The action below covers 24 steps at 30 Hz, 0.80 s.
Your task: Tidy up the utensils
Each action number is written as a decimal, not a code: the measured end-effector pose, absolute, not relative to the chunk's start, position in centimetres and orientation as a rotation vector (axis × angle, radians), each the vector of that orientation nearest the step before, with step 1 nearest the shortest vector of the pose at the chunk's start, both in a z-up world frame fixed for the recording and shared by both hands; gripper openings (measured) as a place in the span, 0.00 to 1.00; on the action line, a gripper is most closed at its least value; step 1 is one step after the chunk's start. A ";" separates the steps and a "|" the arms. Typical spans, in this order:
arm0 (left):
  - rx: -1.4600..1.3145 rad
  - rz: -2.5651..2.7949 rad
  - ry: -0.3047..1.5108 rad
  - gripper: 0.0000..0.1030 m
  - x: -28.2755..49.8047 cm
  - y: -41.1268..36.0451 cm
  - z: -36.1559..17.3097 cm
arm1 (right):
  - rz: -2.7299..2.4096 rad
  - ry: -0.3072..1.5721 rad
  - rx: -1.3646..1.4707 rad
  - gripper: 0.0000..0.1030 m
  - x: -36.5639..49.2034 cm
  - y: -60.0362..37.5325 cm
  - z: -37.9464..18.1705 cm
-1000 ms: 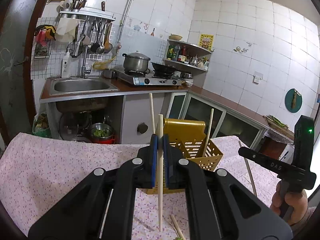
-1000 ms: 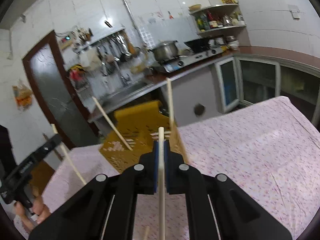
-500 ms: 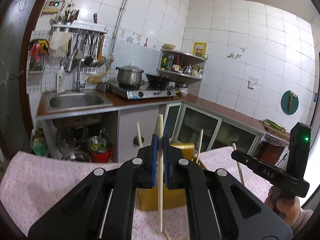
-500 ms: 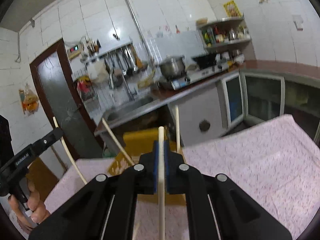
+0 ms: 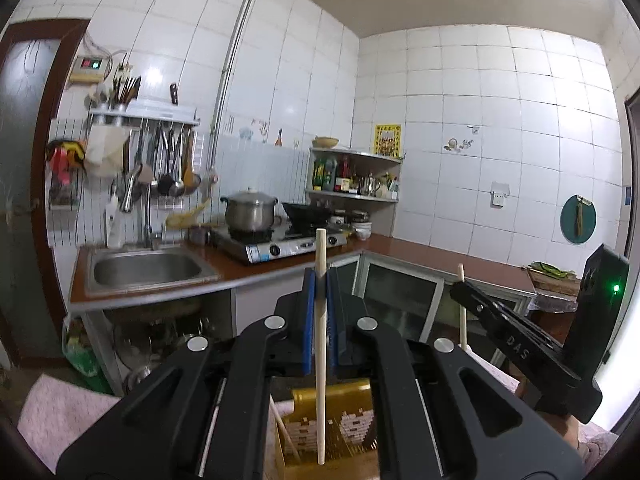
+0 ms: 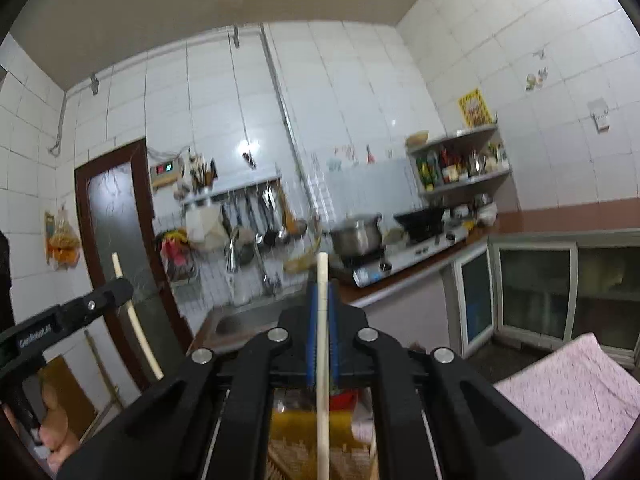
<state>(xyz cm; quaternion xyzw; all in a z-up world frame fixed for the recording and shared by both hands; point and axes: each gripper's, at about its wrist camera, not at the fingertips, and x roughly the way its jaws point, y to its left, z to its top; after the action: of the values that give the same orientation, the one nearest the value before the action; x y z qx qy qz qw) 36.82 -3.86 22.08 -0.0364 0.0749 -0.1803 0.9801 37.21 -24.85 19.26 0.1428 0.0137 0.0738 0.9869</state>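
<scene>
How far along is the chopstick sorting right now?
Done: at least one stick leans in the yellow basket. In hand: the left gripper and right gripper each have their jaws shut on an upright chopstick above the basket. Left: drop both in; the table is mostly hidden.

Home kitchen, tiled walls, sink (image 5: 146, 268), gas stove (image 5: 280, 242), hanging ladles (image 5: 168, 168)

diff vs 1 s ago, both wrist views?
Both tools rose: the yellow basket and pink tablecloth slid toward the bottom of both views, and more wall and ceiling now shows. Unchanged: left tool clamped on its chopstick, right tool on its chopstick. Nothing grasped or released.
</scene>
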 end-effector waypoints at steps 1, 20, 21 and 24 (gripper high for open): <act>-0.068 -0.362 0.146 0.04 36.9 -4.0 22.1 | 0.144 0.013 0.287 0.05 37.7 -24.7 19.5; -0.086 -0.332 0.239 0.04 42.6 -3.6 13.7 | 0.034 -0.132 0.261 0.06 42.1 -23.5 14.1; -0.082 -0.332 0.256 0.04 42.7 -3.5 12.9 | 0.037 -0.121 0.253 0.06 42.1 -23.4 13.8; -0.102 -0.335 0.303 0.04 42.9 -3.2 11.3 | 0.054 -0.083 0.231 0.06 42.2 -23.1 12.6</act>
<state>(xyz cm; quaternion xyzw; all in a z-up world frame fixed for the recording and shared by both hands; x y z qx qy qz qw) 42.90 -3.25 11.29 -0.0504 0.1500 -0.1661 0.9733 42.23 -23.07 12.58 0.1150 -0.0416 0.0268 0.9921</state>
